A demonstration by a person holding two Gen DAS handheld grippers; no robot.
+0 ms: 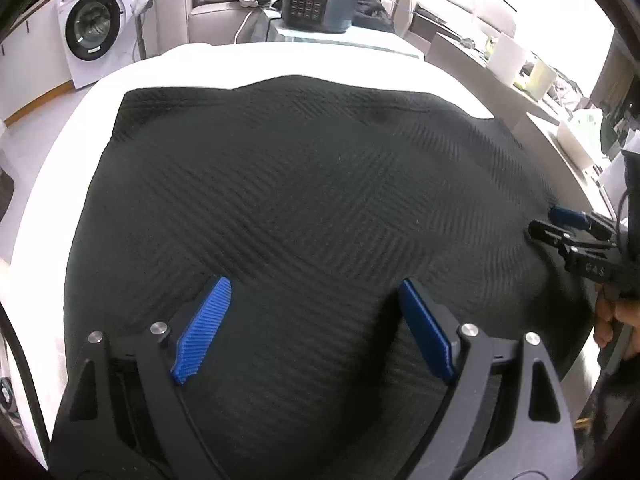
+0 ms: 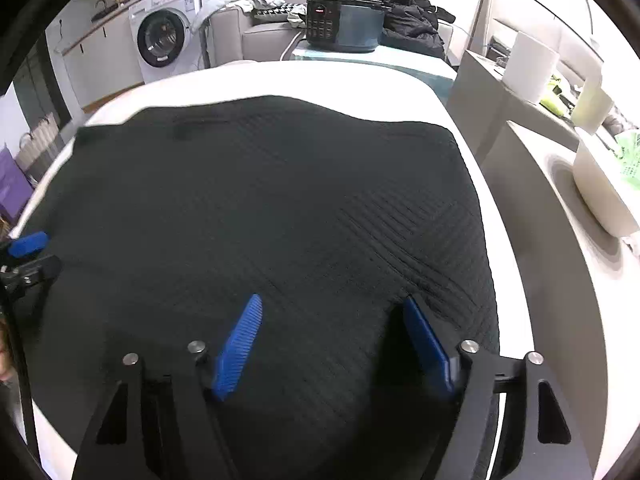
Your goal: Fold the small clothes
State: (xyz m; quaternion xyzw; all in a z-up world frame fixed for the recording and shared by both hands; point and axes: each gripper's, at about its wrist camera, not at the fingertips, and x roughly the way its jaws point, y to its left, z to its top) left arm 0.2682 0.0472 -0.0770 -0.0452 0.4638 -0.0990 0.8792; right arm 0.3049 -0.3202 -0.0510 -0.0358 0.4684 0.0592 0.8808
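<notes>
**Both grippers poised over the spread garment**

We see the black knit garment (image 1: 304, 184) lying flat across the white bench (image 1: 60, 152), its far edge toward the cooker (image 1: 316, 0). Our left gripper (image 1: 316, 320) hangs over the near edge, its jaws wide apart and clasping nothing. Our right gripper (image 2: 334, 340) hangs likewise near the garment's right side, jaws apart and empty. We judge they sit side by side so both near corners can be lifted together for an even fold.

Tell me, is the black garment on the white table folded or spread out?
Spread out flat: the black garment covers most of the white table, edges lying smooth, no flap doubled over that shows.
</notes>
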